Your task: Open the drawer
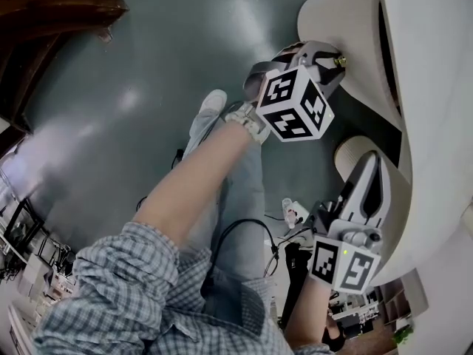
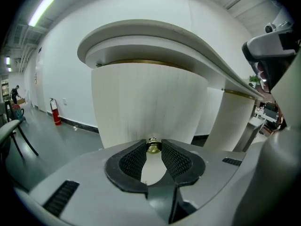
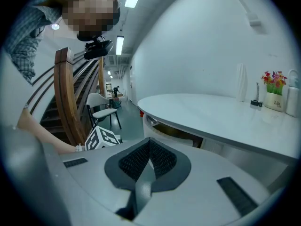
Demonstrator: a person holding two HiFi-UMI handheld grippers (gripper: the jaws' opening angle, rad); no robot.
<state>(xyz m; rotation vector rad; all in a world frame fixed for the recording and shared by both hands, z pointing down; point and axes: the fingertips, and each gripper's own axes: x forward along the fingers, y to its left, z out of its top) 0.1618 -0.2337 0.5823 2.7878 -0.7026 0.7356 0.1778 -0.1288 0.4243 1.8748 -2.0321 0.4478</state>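
Behind you and to your left the glossy grey-green floor (image 1: 140,72) lies open. It is bounded by a dark wooden stair rail (image 1: 52,9) at the far left and by your own jeans-clad leg (image 1: 240,176) below the grippers. To your right the room closes off: the white desk top (image 2: 155,34) overhangs in a long, smooth, rounded edge, with a thin brass-coloured band just beneath it.

Under that overhang stands the drawer front (image 2: 146,102), a tall, convex, cream panel with a fine vertical grain. It fills the space straight ahead of your left gripper (image 1: 334,63). A second rounded cream cabinet (image 2: 233,121) stands beside it to the right, with a dark gap between the two.

The drawer's knob (image 2: 152,146) is small, round and polished brass, and it projects from the lower part of the panel. It sits right at the tips of your left gripper, whose two black cross-hatched pads (image 2: 134,160) are closed against its sides, so you are gripping the knob.

Your right gripper (image 3: 149,142) hangs lower, near the second cabinet and apart from the drawer. Its pads are pressed together with nothing between them.
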